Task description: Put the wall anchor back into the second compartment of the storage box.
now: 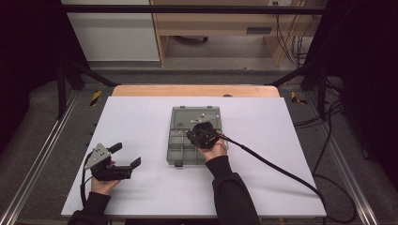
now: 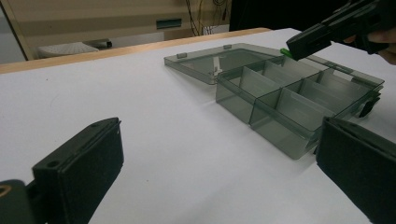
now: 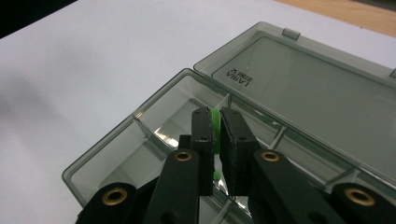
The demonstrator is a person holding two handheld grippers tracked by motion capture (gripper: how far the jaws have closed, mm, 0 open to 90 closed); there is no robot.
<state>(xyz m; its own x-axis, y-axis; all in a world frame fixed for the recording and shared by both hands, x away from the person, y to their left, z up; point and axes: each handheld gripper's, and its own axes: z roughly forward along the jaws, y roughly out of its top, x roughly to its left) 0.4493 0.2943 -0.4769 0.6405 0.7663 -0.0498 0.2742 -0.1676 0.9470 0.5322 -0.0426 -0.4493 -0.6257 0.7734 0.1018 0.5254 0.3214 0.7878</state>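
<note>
Open compartment box at the centre of the white surface (image 1: 141,122), with bare room on every side.

The grey box (image 1: 180,150) lies well clear of all surface edges, its lid (image 3: 322,93) folded flat behind it. The right gripper (image 3: 216,122) hangs over the compartments, jaws narrow and clamped on a small green part (image 3: 215,116). The left gripper (image 1: 126,154) rests near the front-left edge, jaws wide and empty.

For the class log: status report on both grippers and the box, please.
Right gripper shut on small green piece, over open compartment box. Left gripper open, empty, apart from box. Lid lies flat; nothing in the way.
</note>
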